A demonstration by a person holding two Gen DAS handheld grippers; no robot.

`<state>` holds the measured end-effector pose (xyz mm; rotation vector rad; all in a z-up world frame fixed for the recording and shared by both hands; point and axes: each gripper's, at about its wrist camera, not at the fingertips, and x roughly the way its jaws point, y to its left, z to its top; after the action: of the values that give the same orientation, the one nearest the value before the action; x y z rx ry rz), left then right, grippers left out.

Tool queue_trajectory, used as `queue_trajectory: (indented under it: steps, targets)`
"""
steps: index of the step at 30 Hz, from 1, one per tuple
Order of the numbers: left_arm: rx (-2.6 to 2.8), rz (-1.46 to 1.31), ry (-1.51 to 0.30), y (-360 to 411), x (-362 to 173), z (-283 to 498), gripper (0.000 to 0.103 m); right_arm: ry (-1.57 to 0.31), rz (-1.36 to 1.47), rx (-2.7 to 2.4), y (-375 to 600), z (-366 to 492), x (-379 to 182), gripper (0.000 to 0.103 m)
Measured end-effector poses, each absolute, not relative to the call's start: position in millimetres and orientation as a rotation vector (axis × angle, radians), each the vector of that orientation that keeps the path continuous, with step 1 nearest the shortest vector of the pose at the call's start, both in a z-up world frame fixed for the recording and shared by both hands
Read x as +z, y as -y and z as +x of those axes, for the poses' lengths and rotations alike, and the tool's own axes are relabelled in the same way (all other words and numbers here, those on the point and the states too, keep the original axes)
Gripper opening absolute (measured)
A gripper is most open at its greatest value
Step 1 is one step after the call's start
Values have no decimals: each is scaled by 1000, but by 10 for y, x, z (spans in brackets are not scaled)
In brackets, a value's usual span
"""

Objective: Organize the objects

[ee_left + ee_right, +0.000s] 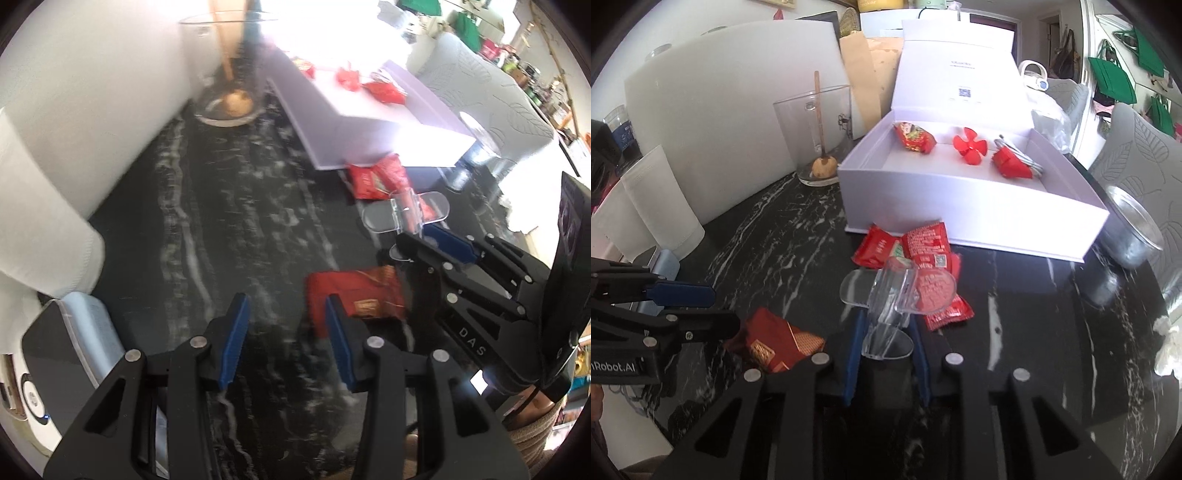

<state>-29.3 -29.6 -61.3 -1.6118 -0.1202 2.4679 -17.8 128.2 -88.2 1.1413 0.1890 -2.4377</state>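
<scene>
Black marble counter (783, 236), white box (960, 206) holding 3 red items, right gripper (886, 350) clamping clear stand (897, 295), left gripper (284, 325) wide, empty.

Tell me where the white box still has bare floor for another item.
In the white box, the front half of the floor is bare, between the front wall and the row of three red items along the back. The back strip under the lid is crowded.

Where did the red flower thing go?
The red flower is inside the open white box, in the middle of the right wrist view's far row, between a red packet and a red bundle.
</scene>
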Motion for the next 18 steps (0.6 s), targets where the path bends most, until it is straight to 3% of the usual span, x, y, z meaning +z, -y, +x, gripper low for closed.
queue_trajectory:
  steps: [3,18]
  targets:
    - [2421,-1619,114,187,-643,-294,60,-164,1163,-2437,-1418,-103,-861,25]
    - [2353,-1615,35,-161,-675,-321,70,-68,1195,-2406,-1904,247,-836,25]
